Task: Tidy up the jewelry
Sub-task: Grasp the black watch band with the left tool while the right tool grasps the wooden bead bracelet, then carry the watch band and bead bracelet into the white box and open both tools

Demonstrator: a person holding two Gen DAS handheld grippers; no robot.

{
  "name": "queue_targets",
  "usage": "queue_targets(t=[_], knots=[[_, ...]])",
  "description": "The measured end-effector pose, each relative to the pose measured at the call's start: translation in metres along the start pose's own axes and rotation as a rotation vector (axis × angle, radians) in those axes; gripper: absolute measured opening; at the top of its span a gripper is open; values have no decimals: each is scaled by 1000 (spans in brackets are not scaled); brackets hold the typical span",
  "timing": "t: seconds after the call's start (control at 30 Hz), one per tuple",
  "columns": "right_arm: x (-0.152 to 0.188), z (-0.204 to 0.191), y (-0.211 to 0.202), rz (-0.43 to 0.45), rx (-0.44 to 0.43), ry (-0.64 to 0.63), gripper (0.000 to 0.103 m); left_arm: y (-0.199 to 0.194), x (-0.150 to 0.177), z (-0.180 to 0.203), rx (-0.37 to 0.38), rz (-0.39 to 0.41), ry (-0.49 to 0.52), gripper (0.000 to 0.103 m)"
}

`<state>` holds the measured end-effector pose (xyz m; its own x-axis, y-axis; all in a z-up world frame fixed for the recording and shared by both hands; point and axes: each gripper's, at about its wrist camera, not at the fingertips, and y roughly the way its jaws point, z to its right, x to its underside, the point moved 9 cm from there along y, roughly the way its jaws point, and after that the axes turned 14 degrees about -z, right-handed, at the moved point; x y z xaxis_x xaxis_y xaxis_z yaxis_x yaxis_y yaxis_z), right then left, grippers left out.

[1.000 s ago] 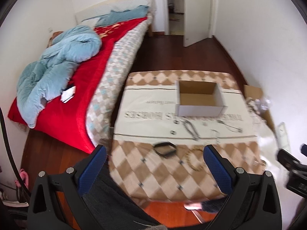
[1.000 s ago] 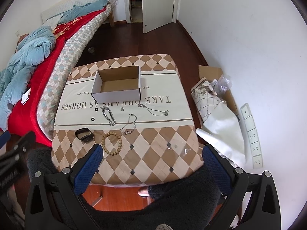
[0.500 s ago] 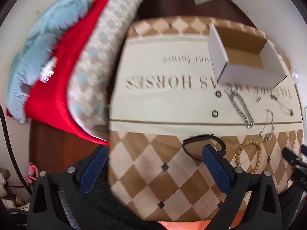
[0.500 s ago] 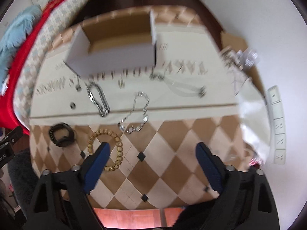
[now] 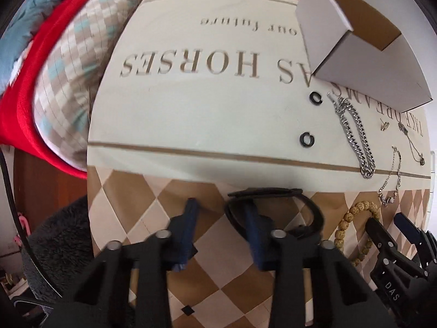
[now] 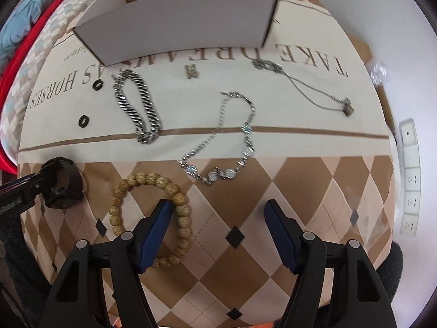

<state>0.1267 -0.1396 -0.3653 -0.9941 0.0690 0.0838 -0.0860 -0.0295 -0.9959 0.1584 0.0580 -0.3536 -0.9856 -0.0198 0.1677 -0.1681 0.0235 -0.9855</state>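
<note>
The left tool (image 5: 220,213) points down at the desk (image 5: 207,125), its jaws closing: one blue finger stands inside the black band (image 5: 275,199), the other outside the band's left wall, that wall between them; whether the pads press it yet I cannot tell. In the right wrist view the same band (image 6: 64,183) sits at the left edge with the left tool reaching into it.

The right tool (image 6: 218,213) also points down, jaws closing and about half spread. Its left finger stands inside the bead bracelet (image 6: 153,210), touching or just over the beads; the right finger is over bare checked cloth. The loop's right side lies between them, not gripped.

Just beyond the beads lies a thin chain with pale stones (image 6: 224,147), crossing the brown stripe. Left of it is a heavy silver curb chain (image 6: 139,109), and further left two small black rings (image 6: 83,121). To the right a fine necklace with a pendant (image 6: 314,93) lies stretched out. A small earring (image 6: 191,71) sits near the box.

Farthest, an open white box (image 6: 188,22) stands on the printed cloth, empty as far as shown.
</note>
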Motion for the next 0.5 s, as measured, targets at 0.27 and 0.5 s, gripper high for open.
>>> queue_targets(t=[0.27,0.5], knots=[[9,-1,-7,31,-28,-10,10,-7,-1,7,-90,80,53,3],[17,4,-42,73,-107,20,9,-59,4,15,-127,211,61,1]])
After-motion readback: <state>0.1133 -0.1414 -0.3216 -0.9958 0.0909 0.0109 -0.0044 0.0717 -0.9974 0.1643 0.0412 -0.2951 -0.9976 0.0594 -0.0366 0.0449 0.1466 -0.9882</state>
